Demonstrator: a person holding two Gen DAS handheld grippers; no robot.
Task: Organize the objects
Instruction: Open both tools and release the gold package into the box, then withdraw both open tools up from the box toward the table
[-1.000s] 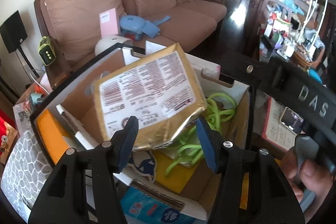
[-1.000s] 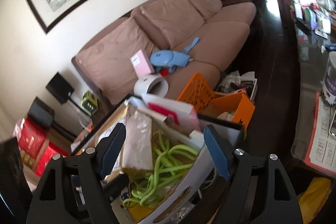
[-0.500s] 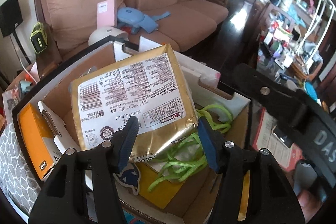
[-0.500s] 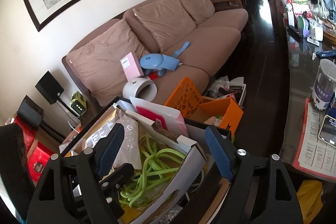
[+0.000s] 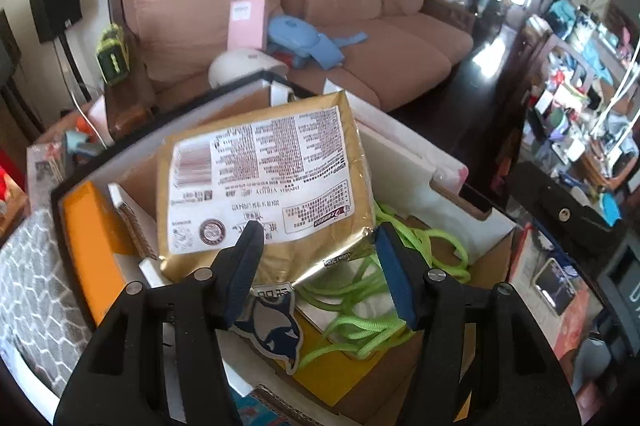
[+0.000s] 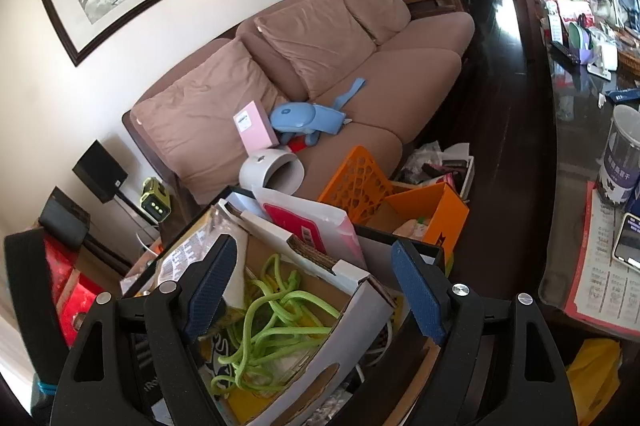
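While the gold packet (image 5: 256,186) lies tilted on top of the clutter in the cardboard box (image 5: 472,210), both grippers stand spread.

Left gripper (image 5: 316,250) straddles the packet's near corner without pinching; a shallow bite on crinkly foil could slip, or snag the green cord (image 5: 360,322) just beneath. Right gripper (image 6: 312,282) hovers empty over the box. Beyond: brown sofa (image 6: 320,58), dark floor, crowded table.

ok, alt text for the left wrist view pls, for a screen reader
The left gripper hangs open around the near edge of a gold foil packet with a white printed label, which lies tilted in an open cardboard box over a tangle of green cord. Behind the box stands a brown sofa.
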